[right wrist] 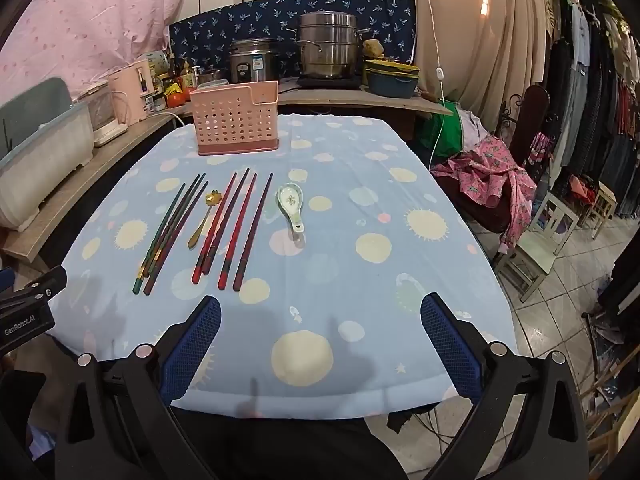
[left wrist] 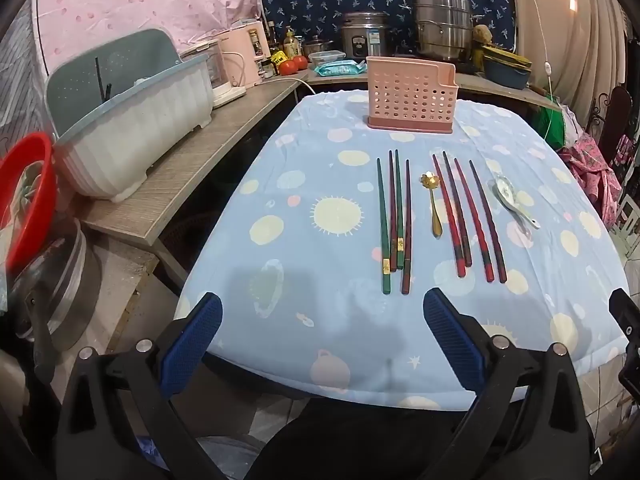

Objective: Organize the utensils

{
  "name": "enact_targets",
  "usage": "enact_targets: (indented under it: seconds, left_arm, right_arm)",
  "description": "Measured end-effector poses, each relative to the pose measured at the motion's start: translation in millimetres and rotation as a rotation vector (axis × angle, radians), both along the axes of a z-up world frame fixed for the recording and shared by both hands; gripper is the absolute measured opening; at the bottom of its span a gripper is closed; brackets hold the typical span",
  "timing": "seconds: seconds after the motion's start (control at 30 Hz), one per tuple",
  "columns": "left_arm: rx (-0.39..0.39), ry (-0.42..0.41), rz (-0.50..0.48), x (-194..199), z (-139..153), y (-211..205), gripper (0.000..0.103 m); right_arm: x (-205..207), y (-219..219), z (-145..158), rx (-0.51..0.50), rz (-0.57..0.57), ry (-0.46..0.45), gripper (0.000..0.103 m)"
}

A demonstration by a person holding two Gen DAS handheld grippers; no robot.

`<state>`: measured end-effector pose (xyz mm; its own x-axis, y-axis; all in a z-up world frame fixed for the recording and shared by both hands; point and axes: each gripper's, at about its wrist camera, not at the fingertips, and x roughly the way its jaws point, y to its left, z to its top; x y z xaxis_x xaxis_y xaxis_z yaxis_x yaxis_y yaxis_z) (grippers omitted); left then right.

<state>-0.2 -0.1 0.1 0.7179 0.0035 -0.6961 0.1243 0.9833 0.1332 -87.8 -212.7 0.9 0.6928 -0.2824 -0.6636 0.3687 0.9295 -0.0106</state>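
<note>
the bench (left wrist: 280, 168), under a blue planet-print cloth, is carrying everything. a pink perforated holder (left wrist: 412, 94) is standing upright at its far side. near of it, four green-and-red chopsticks (left wrist: 394, 220) are lying left, four red-and-black chopsticks (left wrist: 468, 216) right, a gold spoon (left wrist: 433, 204) between them, a white ceramic spoon (left wrist: 514, 198) farthest right. left tongs (left wrist: 322, 344) and right tongs (right wrist: 320, 344) are both hovering open at the near edge, holding nothing.
</note>
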Motion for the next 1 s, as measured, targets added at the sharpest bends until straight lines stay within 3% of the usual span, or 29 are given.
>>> enact_targets:
  seconds: [1.0]
  left_arm:
    - [-0.002, 0.002, 0.004, -0.8, 2.8, -5.4, 0.096]
  right_arm:
    - [-1.3, 1.0, 1.2, -0.005, 0.002, -0.012, 0.096]
